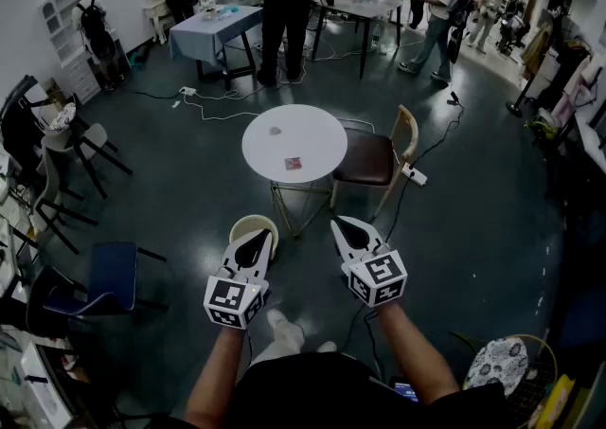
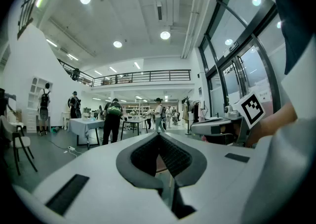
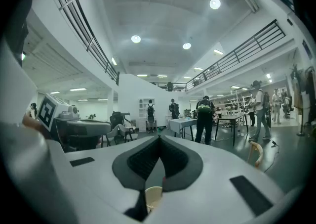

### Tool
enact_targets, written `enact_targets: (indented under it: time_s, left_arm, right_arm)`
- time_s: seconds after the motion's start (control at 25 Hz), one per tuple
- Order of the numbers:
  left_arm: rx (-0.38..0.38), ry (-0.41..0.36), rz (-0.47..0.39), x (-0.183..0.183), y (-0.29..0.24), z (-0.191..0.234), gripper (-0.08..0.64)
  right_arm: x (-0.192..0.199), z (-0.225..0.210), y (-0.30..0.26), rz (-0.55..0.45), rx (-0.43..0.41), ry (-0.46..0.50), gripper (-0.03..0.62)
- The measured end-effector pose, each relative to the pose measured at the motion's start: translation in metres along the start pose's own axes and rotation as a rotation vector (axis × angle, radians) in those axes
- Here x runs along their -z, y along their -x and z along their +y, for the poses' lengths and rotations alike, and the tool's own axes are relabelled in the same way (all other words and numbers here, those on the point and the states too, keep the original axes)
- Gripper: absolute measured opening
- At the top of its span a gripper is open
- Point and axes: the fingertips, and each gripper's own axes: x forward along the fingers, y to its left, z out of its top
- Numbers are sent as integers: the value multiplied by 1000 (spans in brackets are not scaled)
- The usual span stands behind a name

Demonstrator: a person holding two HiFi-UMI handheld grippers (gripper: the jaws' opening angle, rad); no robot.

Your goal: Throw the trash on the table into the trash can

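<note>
A round white table [image 1: 312, 129] stands ahead of me. On it lie a small red-and-white scrap [image 1: 293, 164] near its front edge and a small grey bit [image 1: 276, 131] further back. A beige trash can [image 1: 245, 225] sits on the floor at the table's near left. My left gripper [image 1: 257, 237] hovers over the can's rim, shut and empty. My right gripper [image 1: 342, 225] is beside it, short of the table, also shut and empty. In the right gripper view the can's rim [image 3: 152, 196] shows below the closed jaws.
A brown-seated wooden chair [image 1: 372, 158] stands at the table's right, with a power strip and cable [image 1: 415, 174] on the floor beyond it. A blue chair [image 1: 106, 277] is at my left. Several people stand at tables [image 1: 220, 27] at the back of the hall.
</note>
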Motion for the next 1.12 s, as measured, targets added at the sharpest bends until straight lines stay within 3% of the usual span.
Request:
enact_targets:
  time_s: [0.28,0.48,0.76,1.12]
  left_arm:
    - [-10,2,5,3,-7,5,15]
    - [-19,-4,1,0,-12,7,15]
    - [-29,8,9,3,-11,0,15]
    - [-25,12,8,6,-42,34,15]
  right_arm:
    - [7,-9,-6,16,12,-10,18]
    - [-1,-17,-3,-33,25,-10,18]
    - [9,-14,-4,1,5,-4,18]
    - [5,-30,-40,10,14,-1,18]
